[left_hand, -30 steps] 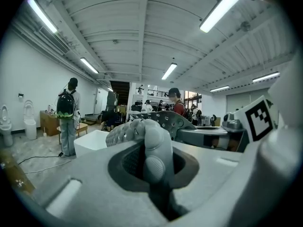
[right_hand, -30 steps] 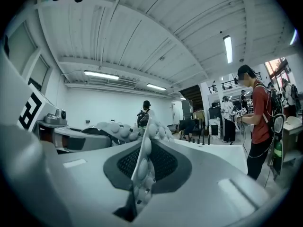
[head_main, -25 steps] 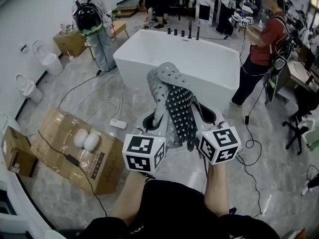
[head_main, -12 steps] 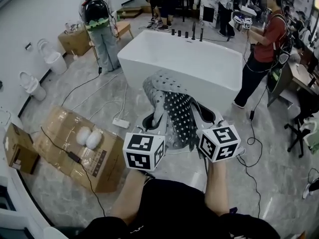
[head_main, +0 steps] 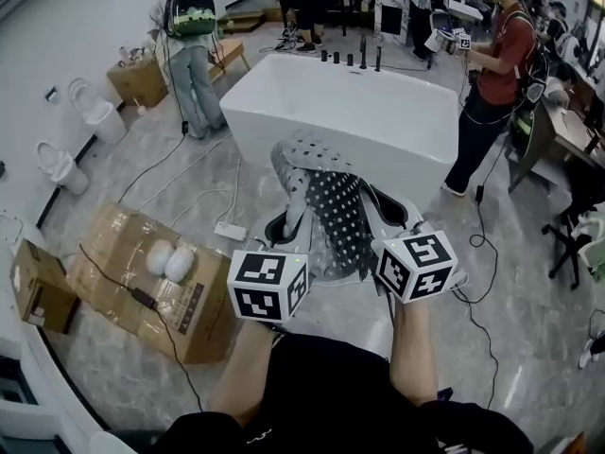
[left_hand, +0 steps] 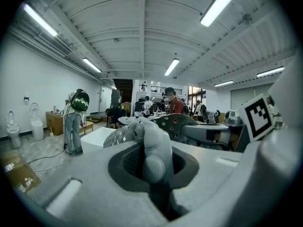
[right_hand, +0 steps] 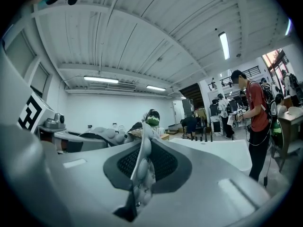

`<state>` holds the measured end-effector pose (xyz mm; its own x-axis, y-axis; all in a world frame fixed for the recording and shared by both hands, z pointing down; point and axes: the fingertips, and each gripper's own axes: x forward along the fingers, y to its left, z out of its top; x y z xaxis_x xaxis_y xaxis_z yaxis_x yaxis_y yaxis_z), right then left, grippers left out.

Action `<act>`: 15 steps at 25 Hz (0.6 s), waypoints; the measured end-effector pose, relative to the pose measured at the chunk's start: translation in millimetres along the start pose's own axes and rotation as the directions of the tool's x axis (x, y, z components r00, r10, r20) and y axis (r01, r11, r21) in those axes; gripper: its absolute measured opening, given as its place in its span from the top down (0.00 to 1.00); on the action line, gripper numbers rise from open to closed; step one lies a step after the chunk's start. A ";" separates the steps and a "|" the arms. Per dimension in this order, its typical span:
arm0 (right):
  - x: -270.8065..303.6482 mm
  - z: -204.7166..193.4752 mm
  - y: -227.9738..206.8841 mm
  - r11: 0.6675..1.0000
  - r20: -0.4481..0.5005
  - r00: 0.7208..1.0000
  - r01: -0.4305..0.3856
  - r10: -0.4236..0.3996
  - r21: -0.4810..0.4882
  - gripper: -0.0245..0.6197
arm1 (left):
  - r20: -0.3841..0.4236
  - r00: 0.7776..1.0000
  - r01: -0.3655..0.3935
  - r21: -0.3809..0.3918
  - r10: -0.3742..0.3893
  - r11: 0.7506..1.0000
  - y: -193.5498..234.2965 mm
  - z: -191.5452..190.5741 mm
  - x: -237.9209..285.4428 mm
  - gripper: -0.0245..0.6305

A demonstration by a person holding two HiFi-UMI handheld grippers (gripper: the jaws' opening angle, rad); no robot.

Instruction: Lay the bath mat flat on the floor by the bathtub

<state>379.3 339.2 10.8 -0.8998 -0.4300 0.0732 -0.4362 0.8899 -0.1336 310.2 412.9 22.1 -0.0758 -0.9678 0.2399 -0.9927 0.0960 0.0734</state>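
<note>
The left tool (head_main: 286,227) and right tool (head_main: 389,214) each stand narrow, clamped on one edge of the grey perforated rubber bath mat (head_main: 333,214). It hangs bunched between them in the air before the white rectangular bathtub (head_main: 350,112), likely so it can be spread over the grey tiled floor (head_main: 189,173).

The floor (head_main: 529,348) along the near side of the bathtub (head_main: 359,121) lies open towards its right corner, crossed only by a thin black cable (head_main: 483,244). A person in a red shirt (head_main: 493,64) stands at that end. Towards the left corner a white power strip (head_main: 230,232) and its leads lie in the way, with flattened cardboard boxes (head_main: 151,282) beyond, and the bath mat (head_main: 336,206), clamped bunched in the left tongs (head_main: 286,227) and right tongs (head_main: 397,218), hides the floor straight ahead.
</note>
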 end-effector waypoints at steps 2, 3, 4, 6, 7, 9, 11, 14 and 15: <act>2.5 -5.8 -3.0 1.000 -0.014 1.000 0.004 -0.004 0.007 0.93 | -0.006 1.000 -0.002 -0.008 0.002 1.000 3.5 -3.1 3.5 0.92; 3.5 -9.0 -4.8 1.000 -0.021 1.000 0.008 -0.008 0.013 0.93 | -0.010 1.000 -0.002 -0.013 0.002 1.000 5.7 -4.7 5.7 0.92; 4.5 -12.1 -6.7 1.000 -0.027 1.000 0.012 -0.011 0.019 0.94 | -0.013 1.000 -0.002 -0.019 0.001 1.000 8.1 -6.0 8.1 0.92; 7.3 -17.2 -10.1 0.999 -0.036 0.999 0.017 -0.016 0.029 0.94 | -0.016 1.000 0.001 -0.029 -0.002 1.000 12.4 -7.9 13.6 0.92; 9.0 -18.8 -11.5 0.999 -0.039 0.999 0.019 -0.017 0.030 0.94 | -0.017 1.000 0.003 -0.032 -0.003 0.999 14.0 -8.5 16.4 0.92; 11.4 -20.6 -14.3 0.999 -0.045 0.999 0.026 -0.024 0.026 0.94 | -0.020 1.000 0.010 -0.035 -0.010 0.999 15.4 -9.6 22.2 0.92; 12.1 -21.9 -17.9 0.999 -0.051 0.998 0.038 -0.037 0.023 0.94 | -0.027 0.999 0.021 -0.039 -0.022 0.999 15.5 -10.6 28.6 0.92; 15.3 -23.1 -23.9 0.998 -0.058 0.997 0.051 -0.049 0.027 0.93 | -0.040 0.999 0.028 -0.045 -0.030 0.999 20.0 -9.5 36.5 0.92; 17.4 -23.3 -25.3 0.998 -0.057 0.997 0.052 -0.050 0.032 0.93 | -0.041 0.999 0.031 -0.049 -0.033 0.998 22.6 -8.3 38.8 0.92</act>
<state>374.8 312.7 38.5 -0.8750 -0.4646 0.1363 -0.4823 0.8611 -0.1609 285.6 379.5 41.2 -0.0391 -0.9600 0.2772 -0.9888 0.0772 0.1277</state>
